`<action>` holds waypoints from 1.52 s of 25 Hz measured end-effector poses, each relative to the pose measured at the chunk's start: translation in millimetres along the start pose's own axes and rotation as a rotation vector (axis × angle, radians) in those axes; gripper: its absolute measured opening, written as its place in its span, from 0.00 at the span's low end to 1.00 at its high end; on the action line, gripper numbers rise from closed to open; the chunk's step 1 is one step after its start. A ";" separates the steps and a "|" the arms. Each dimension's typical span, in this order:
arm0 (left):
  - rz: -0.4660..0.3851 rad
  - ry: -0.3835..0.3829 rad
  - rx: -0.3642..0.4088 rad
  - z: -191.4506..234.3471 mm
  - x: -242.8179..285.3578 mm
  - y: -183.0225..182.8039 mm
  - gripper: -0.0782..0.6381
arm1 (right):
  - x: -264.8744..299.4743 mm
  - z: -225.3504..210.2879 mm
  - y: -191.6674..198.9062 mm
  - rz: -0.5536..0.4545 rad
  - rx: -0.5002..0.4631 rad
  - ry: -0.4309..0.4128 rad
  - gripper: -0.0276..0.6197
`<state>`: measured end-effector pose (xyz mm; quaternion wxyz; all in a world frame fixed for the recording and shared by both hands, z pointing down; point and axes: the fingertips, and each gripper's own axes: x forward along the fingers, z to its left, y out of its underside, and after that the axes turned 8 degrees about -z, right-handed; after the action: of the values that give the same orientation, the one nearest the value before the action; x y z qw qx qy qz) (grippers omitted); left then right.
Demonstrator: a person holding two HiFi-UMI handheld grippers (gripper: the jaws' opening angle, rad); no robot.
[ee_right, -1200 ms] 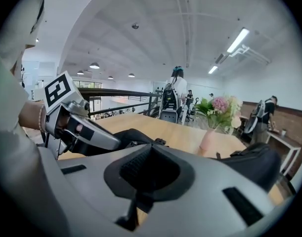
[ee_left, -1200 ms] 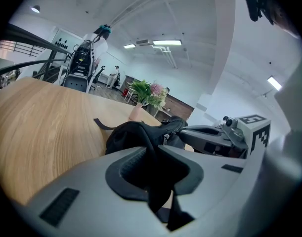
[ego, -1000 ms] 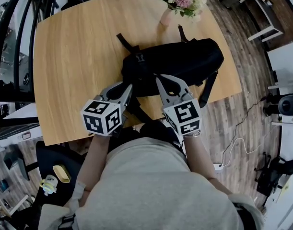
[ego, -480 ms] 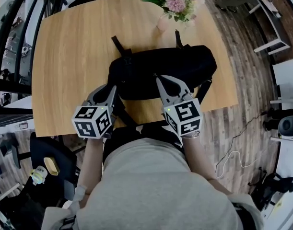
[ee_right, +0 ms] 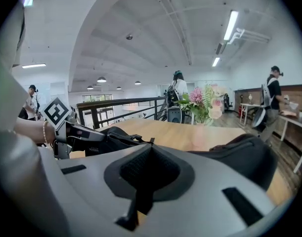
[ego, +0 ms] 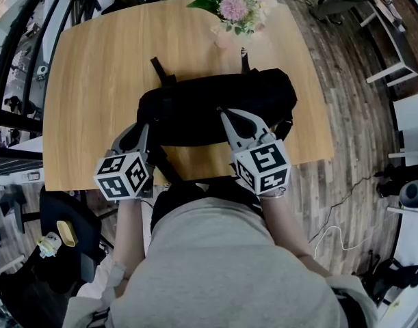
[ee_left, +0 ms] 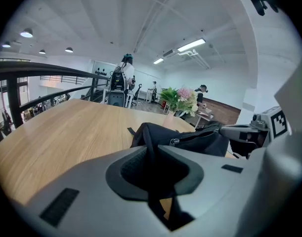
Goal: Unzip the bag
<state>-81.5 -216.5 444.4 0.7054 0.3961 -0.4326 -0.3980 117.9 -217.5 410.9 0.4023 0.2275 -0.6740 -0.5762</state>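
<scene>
At the wooden table's (ego: 85, 80) near edge, the left gripper (ego: 141, 130) clamps the black bag's (ego: 215, 104) strap (ee_left: 150, 147). The right gripper (ego: 224, 113) is clenched against the bag's top.

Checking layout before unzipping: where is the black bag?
In the head view the black bag lies across the table, toward its near edge, flowers behind it, the left gripper and right gripper at its near side.

Both forearms reach forward from the torso, with the 2 grippers side by side and well apart. The left gripper (ego: 141, 127) has its jaws closed on a black strap (ee_left: 147, 141) (it runs into their gap). The right gripper (ego: 226, 115) has its jaws pressed together, pointing forward.
</scene>
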 end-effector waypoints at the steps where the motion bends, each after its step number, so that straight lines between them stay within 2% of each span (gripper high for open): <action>1: -0.006 -0.012 0.001 -0.4 -0.9 0.0 0.21 | -1.7 -2.8 0.4 -0.002 0.003 -0.005 0.06; 8: -0.045 -0.074 0.012 -7.0 -9.4 1.1 0.21 | -11.0 -23.5 2.9 -0.012 0.036 -0.027 0.06; 11: -0.042 -0.127 0.032 -7.4 -12.9 3.1 0.21 | -11.3 -24.9 4.0 -0.017 0.052 -0.051 0.06; 14: -0.048 -0.174 0.070 -9.2 -16.5 -1.1 0.26 | -11.1 -24.7 4.4 -0.021 0.060 -0.076 0.06; 19: -0.080 -0.114 0.196 -34.1 -16.6 -13.2 0.44 | -8.6 -25.8 0.1 -0.037 0.088 -0.099 0.06; 21: -0.084 -0.107 0.263 -42.9 -16.1 -16.4 0.47 | -7.7 -26.0 -3.6 -0.041 0.086 -0.104 0.06; 23: -0.100 -0.125 0.297 -47.3 -16.9 -21.4 0.48 | -8.0 -26.1 -5.7 -0.042 0.087 -0.111 0.06; 26: -0.119 -0.154 0.305 -48.7 -19.0 -27.3 0.48 | -8.6 -25.0 -6.3 -0.044 0.088 -0.121 0.06; 31: -0.085 -0.161 0.303 -45.0 -18.7 -25.0 0.48 | -8.7 -24.8 -3.3 -0.042 0.099 -0.145 0.06; 34: -0.101 -0.165 0.314 -46.1 -19.2 -32.8 0.48 | -6.6 -25.2 -2.8 -0.041 0.102 -0.149 0.06; 38: -0.100 -0.093 0.352 -65.7 -14.8 -38.0 0.48 | -3.6 -24.1 -5.1 -0.044 0.102 -0.152 0.06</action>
<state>-33.5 -203.1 385.3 0.5838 0.5156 -0.5076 -0.3684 138.6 -230.2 405.3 0.3252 0.2181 -0.7260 -0.5654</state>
